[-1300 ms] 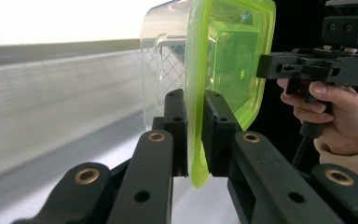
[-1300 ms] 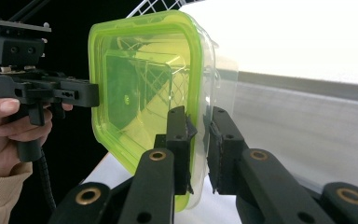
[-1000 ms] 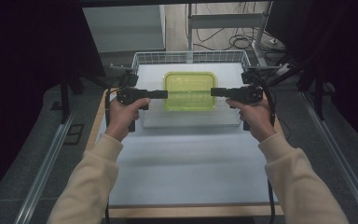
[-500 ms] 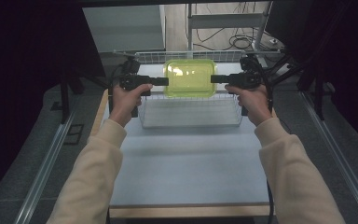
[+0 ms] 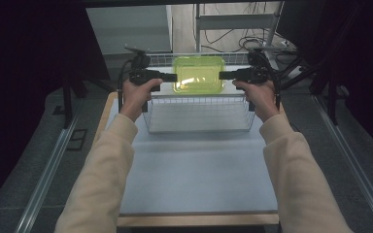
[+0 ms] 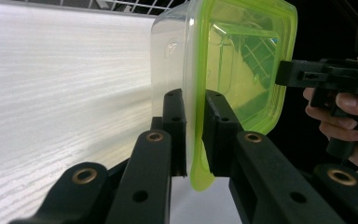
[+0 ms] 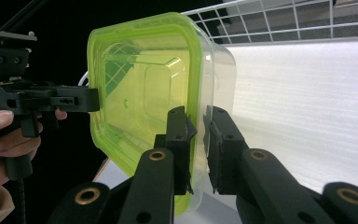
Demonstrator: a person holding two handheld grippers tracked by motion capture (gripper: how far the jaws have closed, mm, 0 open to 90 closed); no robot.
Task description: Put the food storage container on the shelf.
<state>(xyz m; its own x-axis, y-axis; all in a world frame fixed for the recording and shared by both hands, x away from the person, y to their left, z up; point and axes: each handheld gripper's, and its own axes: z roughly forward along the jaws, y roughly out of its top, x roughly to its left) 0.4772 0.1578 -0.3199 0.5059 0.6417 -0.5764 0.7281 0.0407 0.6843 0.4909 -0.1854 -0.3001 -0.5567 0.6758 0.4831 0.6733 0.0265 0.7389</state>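
High view: a clear plastic container with a lime-green lid [image 5: 198, 74] hangs above the far side of a white wire basket [image 5: 199, 114] on the white-topped table [image 5: 199, 170], the left gripper [image 5: 174, 76] and right gripper [image 5: 221, 75] meeting its opposite edges.
Left gripper view: the black jaws are clamped on the container's green lid rim [image 6: 196, 140].
Right gripper view: the jaws pinch the rim on the opposite side [image 7: 196, 140], with the basket's wire wall [image 7: 284, 21] beyond

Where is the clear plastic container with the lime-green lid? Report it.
High view: the clear lime-lidded container hangs mid-table, above the wire basket's far end, clamped between the left gripper and right gripper.
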